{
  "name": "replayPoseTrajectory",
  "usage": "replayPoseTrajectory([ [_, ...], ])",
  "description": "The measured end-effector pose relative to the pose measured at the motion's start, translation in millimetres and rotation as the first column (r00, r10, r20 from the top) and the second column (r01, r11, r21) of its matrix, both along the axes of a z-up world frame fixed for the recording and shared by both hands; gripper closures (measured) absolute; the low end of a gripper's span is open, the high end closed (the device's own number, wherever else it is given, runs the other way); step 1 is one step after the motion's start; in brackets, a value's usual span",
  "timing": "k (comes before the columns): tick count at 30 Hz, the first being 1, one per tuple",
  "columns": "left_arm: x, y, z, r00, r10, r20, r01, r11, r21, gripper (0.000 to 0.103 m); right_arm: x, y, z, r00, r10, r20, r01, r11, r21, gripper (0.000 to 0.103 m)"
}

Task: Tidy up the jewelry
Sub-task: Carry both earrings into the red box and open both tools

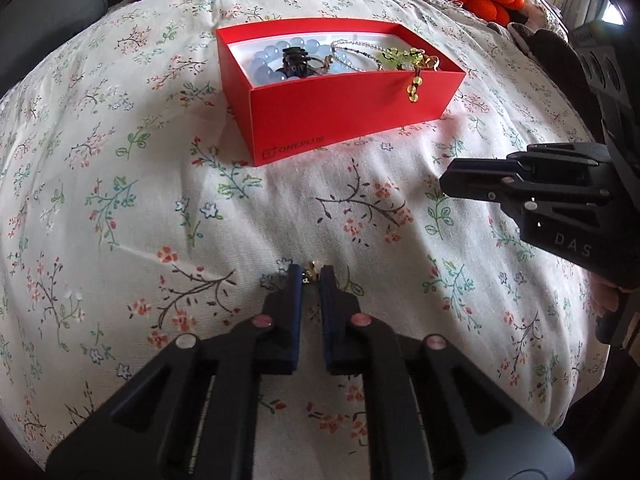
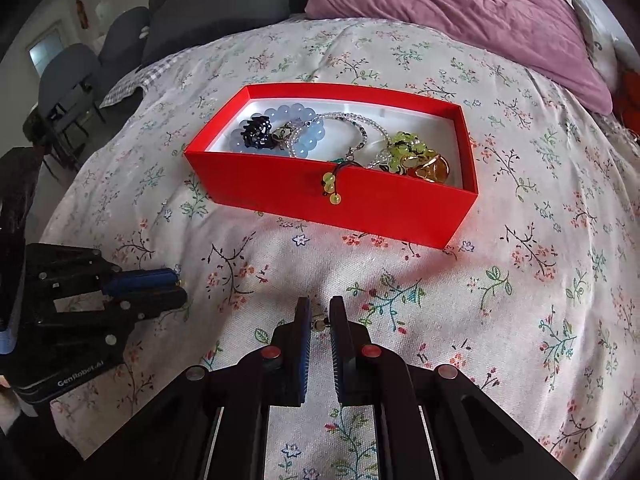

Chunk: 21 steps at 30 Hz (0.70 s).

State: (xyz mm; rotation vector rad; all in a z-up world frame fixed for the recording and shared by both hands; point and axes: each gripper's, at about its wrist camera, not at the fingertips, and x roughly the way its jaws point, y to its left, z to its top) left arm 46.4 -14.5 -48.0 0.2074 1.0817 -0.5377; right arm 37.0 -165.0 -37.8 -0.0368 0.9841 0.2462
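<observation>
Jewelry nearly boxed, last small pieces pinched on the bedspread

Jewelry piled in red box (image 2: 332,196) on floral bedspread (image 1: 120,184): blue bead bracelet (image 2: 308,128), clear beaded strand (image 2: 352,120), green beads (image 2: 404,146) trailing over front wall. Left gripper (image 1: 311,276) nearly closed on tiny gold piece (image 1: 310,270); right gripper (image 2: 320,322) likewise nipping small metal stud (image 2: 320,325). Likely featherlight, hard, slippery, easily dropped into soft cloth; best gripped squarely at pad tips, lifted slowly.
</observation>
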Motion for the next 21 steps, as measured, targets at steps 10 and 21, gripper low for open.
replayPoseTrajectory([
  [10, 3, 12, 14, 0.999, 0.038, 0.003, -0.038, 0.999, -0.012, 0.094, -2, 2, 7, 1.0, 0.008, 0.007, -0.008, 1.0, -0.002, 0.094],
  [21, 16, 12, 53, 0.994, 0.093, 0.049, -0.09, 0.994, -0.057, 0.094, -5, -6, 47, 0.997, -0.042, 0.059, 0.039, 0.997, 0.059, 0.094],
])
